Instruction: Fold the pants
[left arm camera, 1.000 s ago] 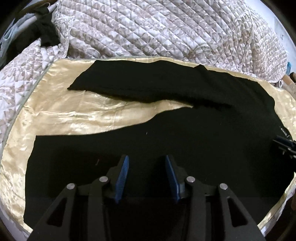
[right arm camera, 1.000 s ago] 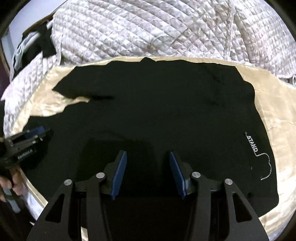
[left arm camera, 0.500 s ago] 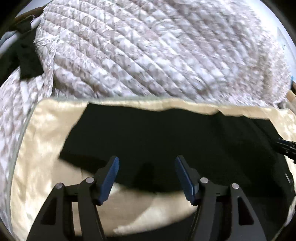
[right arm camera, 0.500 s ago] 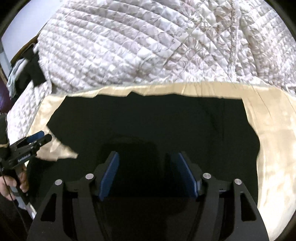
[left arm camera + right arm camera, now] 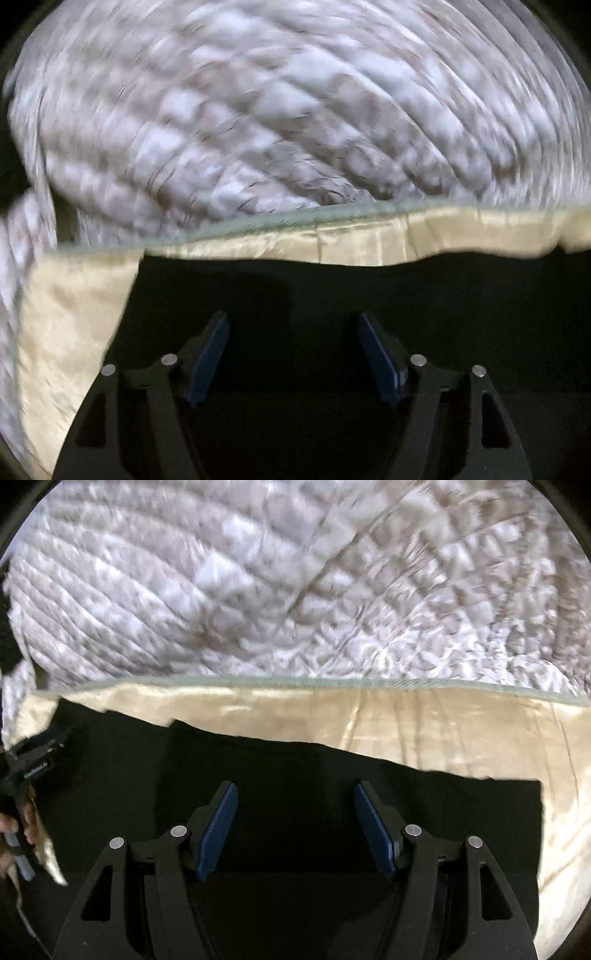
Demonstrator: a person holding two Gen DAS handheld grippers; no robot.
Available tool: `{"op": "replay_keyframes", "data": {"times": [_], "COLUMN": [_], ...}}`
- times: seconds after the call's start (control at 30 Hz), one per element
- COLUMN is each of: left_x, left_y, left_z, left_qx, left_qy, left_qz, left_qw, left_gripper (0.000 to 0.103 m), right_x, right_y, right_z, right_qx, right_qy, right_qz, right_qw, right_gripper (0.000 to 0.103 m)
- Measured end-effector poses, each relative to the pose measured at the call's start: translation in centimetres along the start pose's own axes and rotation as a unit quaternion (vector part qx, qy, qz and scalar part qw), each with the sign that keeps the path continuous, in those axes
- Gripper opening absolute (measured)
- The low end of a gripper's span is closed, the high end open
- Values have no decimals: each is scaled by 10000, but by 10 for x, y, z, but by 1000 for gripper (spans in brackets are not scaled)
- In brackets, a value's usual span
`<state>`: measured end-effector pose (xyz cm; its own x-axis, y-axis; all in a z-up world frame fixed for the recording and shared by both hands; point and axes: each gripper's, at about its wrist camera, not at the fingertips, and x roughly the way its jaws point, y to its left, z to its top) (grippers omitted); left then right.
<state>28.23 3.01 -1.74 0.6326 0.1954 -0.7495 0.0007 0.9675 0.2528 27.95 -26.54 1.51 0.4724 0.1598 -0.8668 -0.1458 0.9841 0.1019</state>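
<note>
Black pants (image 5: 424, 295) lie flat on a gold satin cloth (image 5: 66, 332). My left gripper (image 5: 291, 317) hovers above the pants near their far edge and left end. Its jaws are opening and nothing is between the blue pads (image 5: 207, 354). In the right wrist view the pants (image 5: 461, 812) end in a straight edge at the right. There my right gripper (image 5: 294, 786) stands open over the black fabric, also with nothing between its pads. The left gripper (image 5: 37, 753) shows at that view's left edge, held by a hand (image 5: 7, 827).
A quilted white and beige bedspread (image 5: 258, 110) rises just beyond the gold cloth's green-piped far edge (image 5: 332, 682). A strip of bare gold cloth (image 5: 443, 720) runs along the far side and right of the pants. The left wrist view is blurred.
Both grippers have moved forward across the pants, from the near part to the far edge. Both sets of jaws have spread wider. The quilt now fills the upper half of each view.
</note>
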Motion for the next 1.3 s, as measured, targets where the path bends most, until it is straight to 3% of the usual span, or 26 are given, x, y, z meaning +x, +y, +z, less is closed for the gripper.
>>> {"op": "replay_keyframes", "data": {"times": [0.07, 0.13, 0.17, 0.2, 0.27, 0.37, 0.53, 0.7, 0.8, 0.9, 1.03, 1.2, 1.3], "left_x": [-2, -5, -6, -7, -13, -32, -92, -168, -198, -224, -229, -217, -222], "left_y": [-10, -18, -24, -31, -35, -20, 5, 32, 40, 40, 36, 27, 30], "left_z": [-3, -5, -6, -8, -10, -11, -22, -54, -86, -131, -188, -238, -258], "left_qx": [148, 225, 318, 432, 460, 45, -411, -721, -874, -1003, -1162, -1348, -1480], "left_qy": [-50, -67, -77, -124, -242, -438, -967, -1546, -1637, -1493, -1004, -185, 22], "left_qz": [8, -126, -149, -50, 81, -91, -324, -564, -762, -926, -1131, -1292, -1289], "left_qw": [9999, 9996, 9994, 9990, 9986, 9990, 9939, 9837, 9797, 9793, 9816, 9822, 9805], "left_gripper": [56, 20, 11, 6, 4, 4, 4, 4, 4, 4, 4, 4, 4], "right_x": [6, 8, 7, 6, 6, -6, -59, -121, -157, -185, -198, -175, -166], "right_y": [7, 14, 14, 13, 9, 7, 3, 11, 13, 16, 16, 11, 4], "right_z": [2, 1, 2, 3, 5, 3, -9, -44, -80, -130, -196, -255, -272], "right_qx": [-224, -421, -459, -410, -284, -189, -16, 54, 147, 293, 558, 945, 1139], "right_qy": [-79, -108, -161, -173, -170, -301, -870, -1361, -1506, -1543, -1382, -774, -561], "right_qz": [-250, -492, -531, -485, -381, -221, 81, 336, 522, 700, 808, 827, 892], "right_qw": [9994, 9978, 9974, 9978, 9987, 9991, 9962, 9901, 9871, 9851, 9855, 9891, 9879], "right_gripper": [66, 54, 28, 17, 12, 9, 8, 7, 7, 7, 7, 7, 9]}}
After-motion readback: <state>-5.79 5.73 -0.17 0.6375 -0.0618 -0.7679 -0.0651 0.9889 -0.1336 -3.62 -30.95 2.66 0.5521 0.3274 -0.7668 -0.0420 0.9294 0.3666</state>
